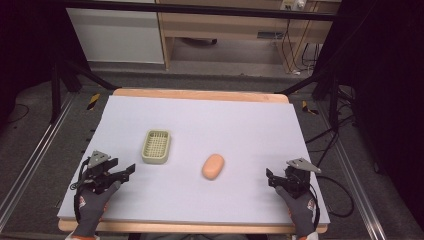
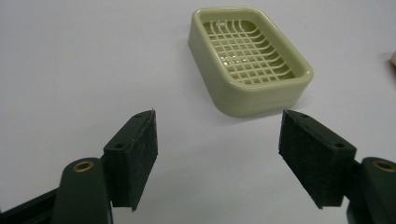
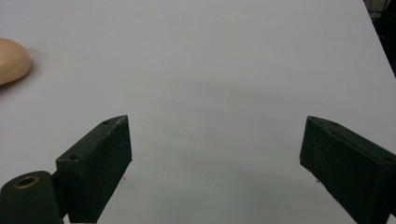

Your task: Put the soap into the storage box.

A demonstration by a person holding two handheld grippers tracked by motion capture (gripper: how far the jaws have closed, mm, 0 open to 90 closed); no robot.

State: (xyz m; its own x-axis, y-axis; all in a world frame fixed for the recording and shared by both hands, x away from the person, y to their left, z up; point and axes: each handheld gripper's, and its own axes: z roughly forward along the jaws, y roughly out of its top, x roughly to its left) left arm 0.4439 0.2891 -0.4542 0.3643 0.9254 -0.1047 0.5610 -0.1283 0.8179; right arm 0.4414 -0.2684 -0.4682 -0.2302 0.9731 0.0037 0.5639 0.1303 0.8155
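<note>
A pale green soap dish (image 1: 156, 146) with a grid bottom lies left of centre on the white table sheet (image 1: 240, 120). A peach oval soap bar (image 1: 213, 166) lies to its right, apart from it. My left gripper (image 1: 127, 172) rests near the front left, open and empty. In the left gripper view the dish (image 2: 250, 60) sits just beyond my open left gripper (image 2: 217, 126). My right gripper (image 1: 270, 178) sits at the front right, open and empty. In the right gripper view the soap (image 3: 11, 60) shows at the far left, well off from my right gripper (image 3: 215, 135).
The sheet covers a wooden board (image 1: 200, 94) whose edge shows at the back. Black frame bars (image 1: 310, 82) slant down at both back corners. Cables (image 1: 335, 190) trail off the right side. A wooden cabinet (image 1: 225, 30) stands behind on the floor.
</note>
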